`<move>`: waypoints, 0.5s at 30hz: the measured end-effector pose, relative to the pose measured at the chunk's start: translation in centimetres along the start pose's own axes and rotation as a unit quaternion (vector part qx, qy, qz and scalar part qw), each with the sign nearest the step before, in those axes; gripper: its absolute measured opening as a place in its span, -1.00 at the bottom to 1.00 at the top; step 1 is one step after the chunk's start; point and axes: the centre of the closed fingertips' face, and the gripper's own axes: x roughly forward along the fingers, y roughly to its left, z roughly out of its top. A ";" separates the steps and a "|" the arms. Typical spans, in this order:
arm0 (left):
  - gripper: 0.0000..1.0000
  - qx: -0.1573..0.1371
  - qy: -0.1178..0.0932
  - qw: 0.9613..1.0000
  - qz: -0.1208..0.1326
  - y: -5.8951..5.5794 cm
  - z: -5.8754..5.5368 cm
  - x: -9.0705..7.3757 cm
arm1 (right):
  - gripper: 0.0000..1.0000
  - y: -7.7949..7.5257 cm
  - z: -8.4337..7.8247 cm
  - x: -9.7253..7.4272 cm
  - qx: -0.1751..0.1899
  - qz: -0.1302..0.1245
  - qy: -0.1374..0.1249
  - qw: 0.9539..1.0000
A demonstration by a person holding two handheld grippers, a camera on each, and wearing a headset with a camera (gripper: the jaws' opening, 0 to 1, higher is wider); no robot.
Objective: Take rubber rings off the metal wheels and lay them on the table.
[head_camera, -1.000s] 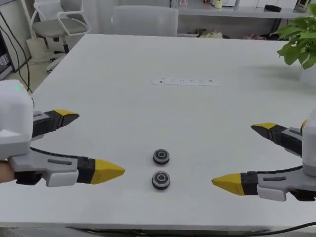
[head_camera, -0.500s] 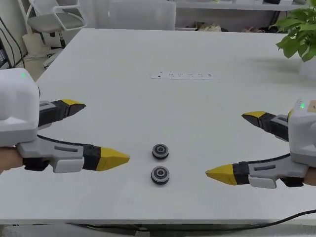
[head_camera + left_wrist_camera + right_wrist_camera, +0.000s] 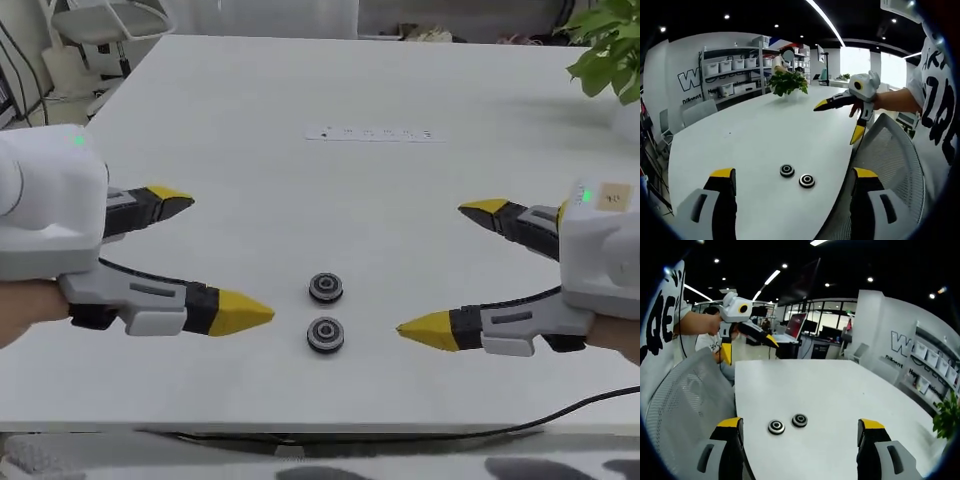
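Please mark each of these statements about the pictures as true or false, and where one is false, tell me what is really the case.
1. The left hand-held gripper and the right hand-held gripper are both open. True.
2. The two wheels are stacked one on top of the other. False: the far wheel and the near wheel lie flat on the table, close together but apart.
3. The left hand-held gripper grips a wheel. False: its jaws hold nothing, and both wheels lie on the table between the two grippers.
4. A green plant stands at the far right of the table. True.
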 end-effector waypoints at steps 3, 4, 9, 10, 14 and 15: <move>0.88 0.005 -0.002 1.000 -0.005 0.0 0.1 0.5 | 0.86 0.2 0.1 0.3 -0.007 0.008 -0.004 1.000; 0.88 0.006 -0.001 1.000 -0.007 -0.1 0.1 0.6 | 0.86 0.3 0.2 0.4 -0.009 0.010 -0.006 1.000; 0.87 0.022 0.004 1.000 -0.016 -0.3 0.0 1.1 | 0.84 0.6 0.4 1.0 -0.008 0.023 -0.013 1.000; 0.87 0.022 0.005 1.000 -0.018 -0.3 0.0 1.2 | 0.83 0.6 0.4 1.0 -0.009 0.024 -0.013 1.000; 0.85 0.024 0.004 0.999 -0.024 -0.4 0.0 1.6 | 0.82 0.6 0.3 1.3 -0.015 0.032 -0.014 0.999; 0.85 0.024 0.004 0.999 -0.026 -0.5 0.0 1.7 | 0.81 0.7 0.3 1.4 -0.015 0.034 -0.016 0.999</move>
